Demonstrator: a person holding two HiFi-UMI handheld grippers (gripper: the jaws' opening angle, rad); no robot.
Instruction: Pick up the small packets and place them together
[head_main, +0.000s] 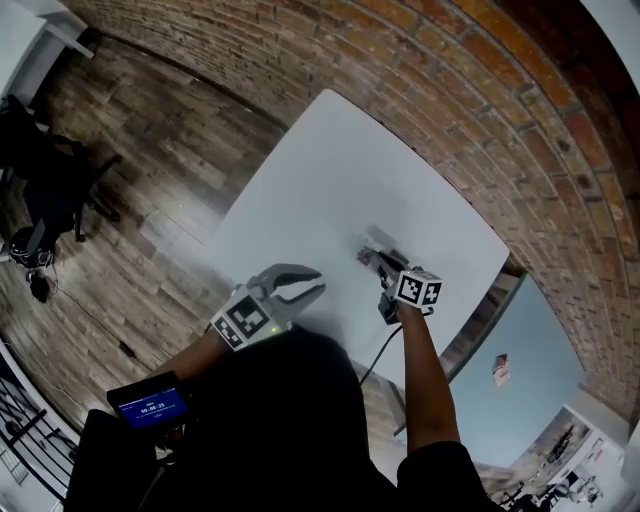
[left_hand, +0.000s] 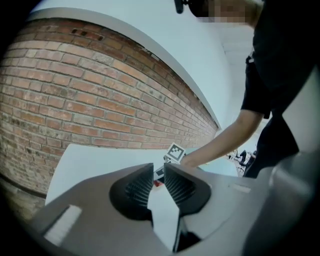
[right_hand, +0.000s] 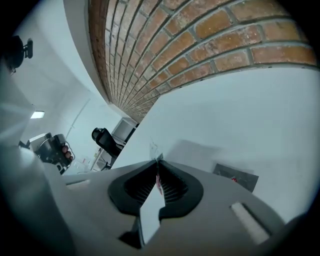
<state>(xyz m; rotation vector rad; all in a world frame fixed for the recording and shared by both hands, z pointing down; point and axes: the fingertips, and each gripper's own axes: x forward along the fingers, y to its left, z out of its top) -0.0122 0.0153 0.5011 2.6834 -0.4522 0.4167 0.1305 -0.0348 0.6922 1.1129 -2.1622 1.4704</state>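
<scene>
On the white table (head_main: 330, 190) my right gripper (head_main: 368, 257) reaches in from the near right edge. In the right gripper view its jaws (right_hand: 158, 162) are shut on a thin, clear small packet (right_hand: 154, 151) with a red mark; the packet's edge pokes out past the tips. A dark flat packet (right_hand: 235, 176) lies on the table just right of it. My left gripper (head_main: 320, 283) hovers at the table's near edge, left of the right one, open with nothing between its fingers (left_hand: 159, 166). Past its tips I see small packets (left_hand: 159, 173) beside the right gripper's marker cube (left_hand: 175, 151).
A brick wall (head_main: 450, 90) runs along the far side of the table. Wooden floor (head_main: 150, 180) lies to the left, with a black chair (head_main: 45, 190) at the far left. A small device with a blue screen (head_main: 150, 405) sits near the person's body.
</scene>
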